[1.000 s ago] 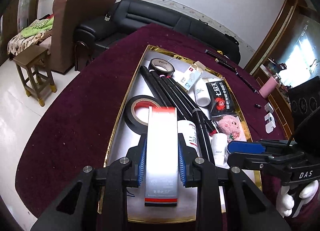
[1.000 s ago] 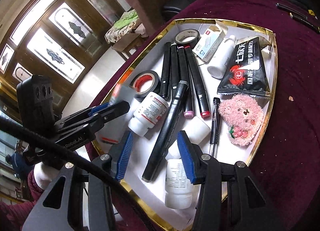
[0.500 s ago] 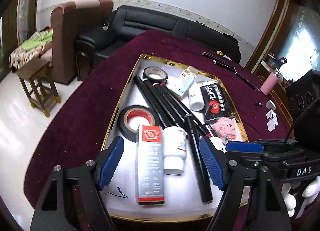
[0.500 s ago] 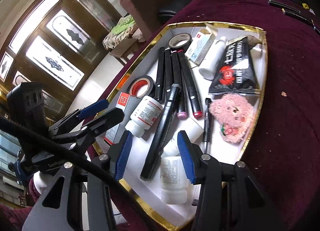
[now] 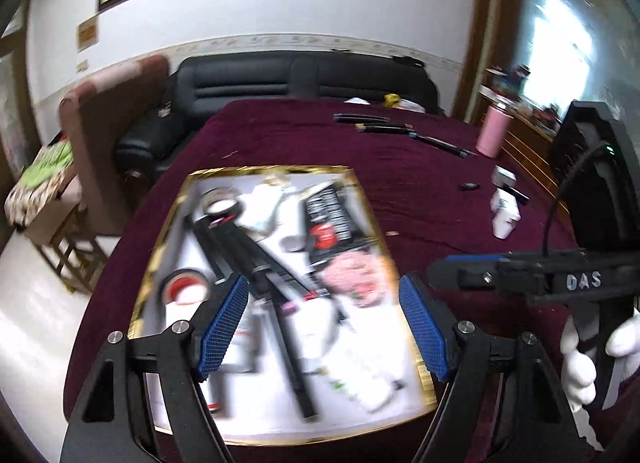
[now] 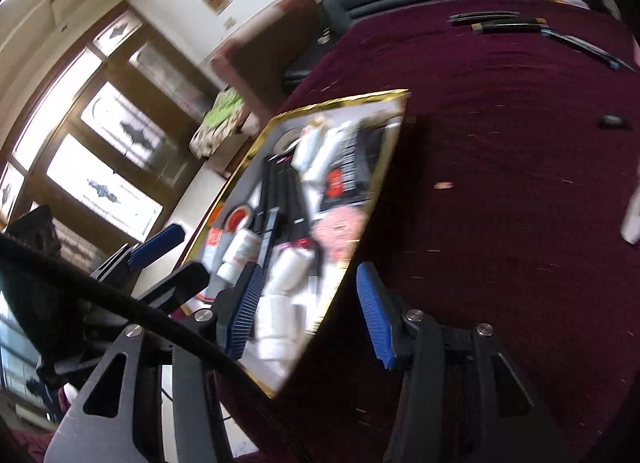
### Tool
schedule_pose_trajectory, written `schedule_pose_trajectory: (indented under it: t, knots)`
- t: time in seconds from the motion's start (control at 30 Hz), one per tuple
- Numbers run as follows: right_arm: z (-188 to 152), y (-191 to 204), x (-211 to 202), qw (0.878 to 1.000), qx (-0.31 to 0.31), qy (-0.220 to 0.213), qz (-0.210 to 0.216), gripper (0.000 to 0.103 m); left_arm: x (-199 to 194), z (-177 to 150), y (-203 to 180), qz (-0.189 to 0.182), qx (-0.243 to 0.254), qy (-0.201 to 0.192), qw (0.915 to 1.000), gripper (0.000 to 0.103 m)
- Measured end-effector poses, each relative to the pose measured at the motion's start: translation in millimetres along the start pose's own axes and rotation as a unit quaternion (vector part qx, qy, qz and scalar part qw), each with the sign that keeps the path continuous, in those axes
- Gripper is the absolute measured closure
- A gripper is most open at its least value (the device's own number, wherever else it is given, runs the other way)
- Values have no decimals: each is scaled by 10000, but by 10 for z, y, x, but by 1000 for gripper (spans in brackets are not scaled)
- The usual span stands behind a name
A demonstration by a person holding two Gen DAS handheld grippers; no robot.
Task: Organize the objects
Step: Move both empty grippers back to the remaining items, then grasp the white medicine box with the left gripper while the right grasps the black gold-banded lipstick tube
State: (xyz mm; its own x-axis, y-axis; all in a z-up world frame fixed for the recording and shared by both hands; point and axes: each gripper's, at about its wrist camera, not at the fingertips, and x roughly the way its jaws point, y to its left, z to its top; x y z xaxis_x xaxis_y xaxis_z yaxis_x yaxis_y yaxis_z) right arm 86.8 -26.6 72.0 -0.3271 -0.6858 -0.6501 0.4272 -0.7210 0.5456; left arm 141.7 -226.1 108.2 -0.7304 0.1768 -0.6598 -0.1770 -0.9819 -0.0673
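A gold-rimmed white tray (image 5: pixel 280 171) lies on the maroon table and is blurred in both views. It holds black markers (image 5: pixel 256 259), a red-cored tape roll (image 5: pixel 184 287), a pink plush (image 5: pixel 356 275), a black snack packet (image 5: pixel 328 219) and white bottles (image 6: pixel 280 303). The red-and-white box (image 6: pixel 214 241) lies at the tray's near left. My left gripper (image 5: pixel 324 321) hovers open above the tray's near half, holding nothing. My right gripper (image 6: pixel 310 313) hangs over the tray's near right rim (image 6: pixel 340 103), its jaws opening with nothing gripped between them. A white-gloved hand (image 5: pixel 580 351) holds it.
Dark pens (image 5: pixel 400 129) lie at the table's far side, beside a pink cup (image 5: pixel 494 135). Small white items (image 5: pixel 504 211) sit on the cloth to the right. A black sofa (image 5: pixel 304 79), a brown armchair (image 5: pixel 108 111) and a wooden stool (image 5: pixel 68 247) stand beyond the table's left edge.
The left gripper let go of the red-and-white box, which now lies in the tray, and opened wide. Both grippers drew back, rose and swung right.
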Motion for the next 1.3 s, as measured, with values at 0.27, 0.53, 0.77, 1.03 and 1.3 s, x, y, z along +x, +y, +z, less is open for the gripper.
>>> schedule_pose_trajectory:
  t: [0.27, 0.53, 0.77, 1.03, 1.3]
  knots:
    - [-45, -682, -713, 9952, 630, -627, -411, 50, 165, 207, -804, -146, 848, 122, 9962, 31]
    - [-65, -1371, -1400, 9827, 1151, -1168, -863, 47, 546, 356, -1422, -162, 1371, 427, 9895, 31]
    - [-84, -1963, -1673, 9708, 1661, -1385, -1034, 46, 998, 388, -1856, -249, 1743, 815, 9810, 31]
    - [-137, -2504, -1754, 9575, 2136, -1663, -991, 46, 1458, 474, -2283, -567, 1837, 1092, 9752, 31]
    - [-223, -2792, -1805, 9463, 2416, -2023, -722, 46, 1904, 689, -2741, -861, 2005, 1126, 9694, 31]
